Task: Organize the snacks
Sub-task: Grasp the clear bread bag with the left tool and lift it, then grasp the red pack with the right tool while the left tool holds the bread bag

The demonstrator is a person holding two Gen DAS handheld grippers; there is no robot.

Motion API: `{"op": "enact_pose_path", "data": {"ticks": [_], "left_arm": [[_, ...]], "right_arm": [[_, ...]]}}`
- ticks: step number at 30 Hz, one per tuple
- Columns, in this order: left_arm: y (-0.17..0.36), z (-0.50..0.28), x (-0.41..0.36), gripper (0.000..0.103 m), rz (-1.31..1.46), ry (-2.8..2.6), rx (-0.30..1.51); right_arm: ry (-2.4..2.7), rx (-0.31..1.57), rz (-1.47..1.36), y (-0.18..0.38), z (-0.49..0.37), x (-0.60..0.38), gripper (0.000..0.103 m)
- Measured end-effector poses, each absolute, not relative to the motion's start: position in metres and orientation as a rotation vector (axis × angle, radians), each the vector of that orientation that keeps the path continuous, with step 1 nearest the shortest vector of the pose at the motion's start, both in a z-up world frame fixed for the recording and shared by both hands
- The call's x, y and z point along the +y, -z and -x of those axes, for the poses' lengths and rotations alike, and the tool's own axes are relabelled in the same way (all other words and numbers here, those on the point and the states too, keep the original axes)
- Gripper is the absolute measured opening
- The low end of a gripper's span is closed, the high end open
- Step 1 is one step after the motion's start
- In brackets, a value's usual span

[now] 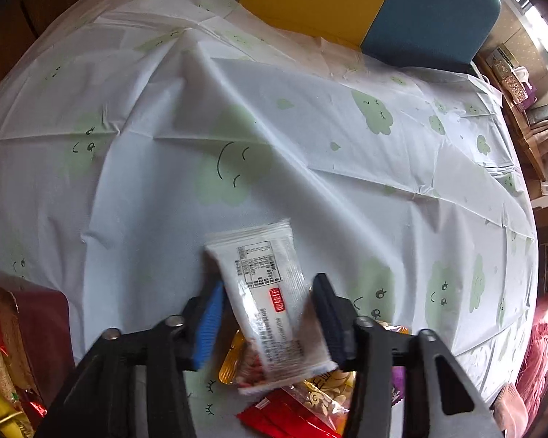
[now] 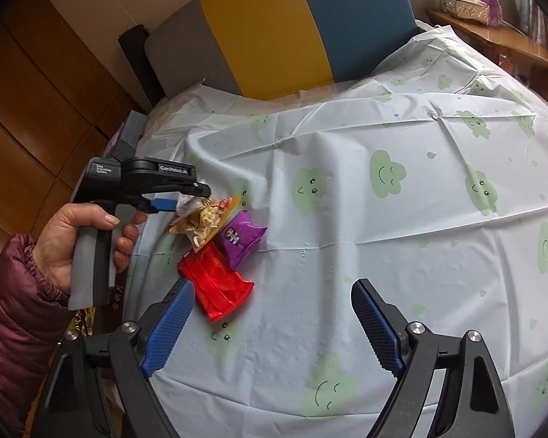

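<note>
A white plastic-wrapped snack bar (image 1: 266, 303) is gripped by the left tool (image 1: 270, 323) above the tabletop's (image 1: 347, 189) near-left pile, placement pending, while the right tool (image 2: 274, 323) is held agape.

My black left gripper with blue ribbed pads (image 1: 268, 314) seems clamped on a white packet, gripped by my bare hand (image 2: 80, 241), while my matching right gripper (image 2: 272, 323) gapes wide.

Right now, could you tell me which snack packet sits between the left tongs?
The white packet, printed side up. It lies between the left tongs, above the red packet, purple packet and clear nut packet on the tablecloth.
</note>
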State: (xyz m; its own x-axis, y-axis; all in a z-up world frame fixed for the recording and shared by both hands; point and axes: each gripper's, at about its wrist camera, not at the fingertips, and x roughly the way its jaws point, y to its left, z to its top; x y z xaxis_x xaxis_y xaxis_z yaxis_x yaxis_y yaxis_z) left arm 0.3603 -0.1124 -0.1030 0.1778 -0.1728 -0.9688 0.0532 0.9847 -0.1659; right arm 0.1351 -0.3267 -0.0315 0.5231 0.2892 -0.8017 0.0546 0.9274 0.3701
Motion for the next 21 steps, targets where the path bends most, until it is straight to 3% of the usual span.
{"op": "enact_pose_path", "data": {"ticks": [3,11,21], "left_arm": [[0.101,-0.357,-0.105,0.039,0.111,0.184,1.364],[0.079,-0.327,-0.088,0.038,0.107,0.236,1.260],[0.051,-0.222,-0.093,0.038,-0.098,0.297,1.073]], "right_arm": [[-0.119,1.055,-0.336,0.039,-0.137,-0.324,0.088],[-0.091,1.112,-0.251,0.053,-0.141,-0.316,0.088],[-0.070,1.160,-0.130,0.067,-0.142,-0.303,0.088]]}}
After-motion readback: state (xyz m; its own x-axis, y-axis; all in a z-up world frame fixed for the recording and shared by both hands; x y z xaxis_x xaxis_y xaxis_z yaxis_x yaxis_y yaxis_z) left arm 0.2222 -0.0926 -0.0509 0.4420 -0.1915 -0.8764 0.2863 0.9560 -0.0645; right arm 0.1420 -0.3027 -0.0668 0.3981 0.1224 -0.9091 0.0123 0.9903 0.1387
